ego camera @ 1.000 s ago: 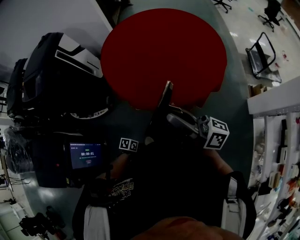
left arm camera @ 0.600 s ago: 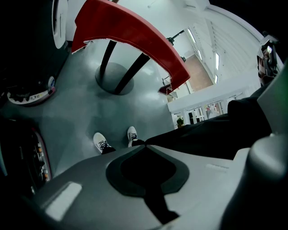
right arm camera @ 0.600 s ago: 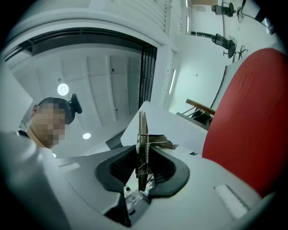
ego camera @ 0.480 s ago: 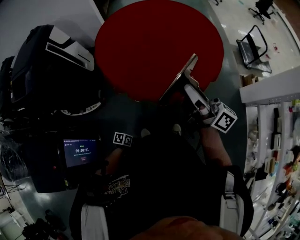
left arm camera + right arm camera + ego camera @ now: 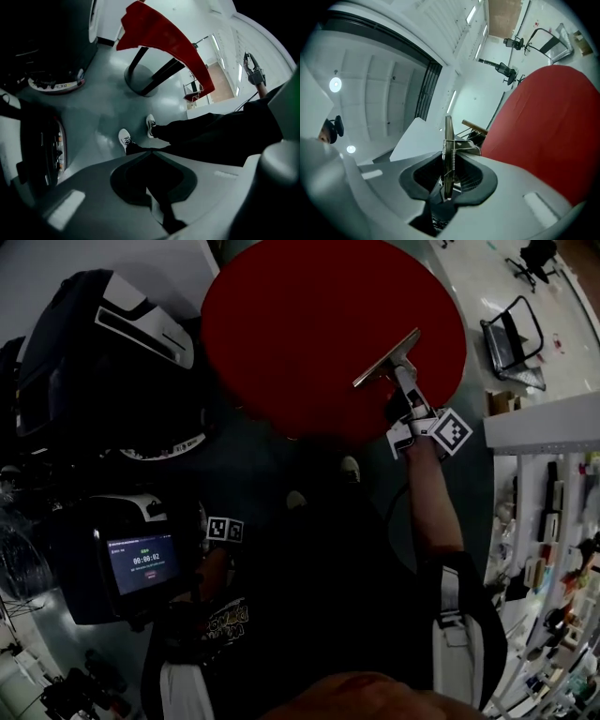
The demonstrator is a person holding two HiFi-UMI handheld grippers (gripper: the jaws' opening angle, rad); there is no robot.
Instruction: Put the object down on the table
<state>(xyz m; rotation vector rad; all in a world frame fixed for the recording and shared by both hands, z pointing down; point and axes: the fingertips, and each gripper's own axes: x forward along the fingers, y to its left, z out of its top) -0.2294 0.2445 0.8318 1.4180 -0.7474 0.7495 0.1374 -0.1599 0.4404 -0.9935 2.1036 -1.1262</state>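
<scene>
Clipboard [image 5: 386, 358] over table [image 5: 300, 324], right side

The right gripper [image 5: 405, 381] reaches out over the round red desk [image 5: 281, 324], its fingers holding a thin flat object [image 5: 384, 359] slantwise over the red top. The left gripper [image 5: 223, 530] hangs low by the person's side, near a lit screen [image 5: 141, 563]. Two pale shoes [image 5: 350, 468] stand on the grey floor [image 5: 253, 465].

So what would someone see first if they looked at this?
The big red round table at the top of the head view jumps out first. Over its right side, the right tongs grip a thin flat object. Lower left, a small lit screen glows among dark gear.
</scene>
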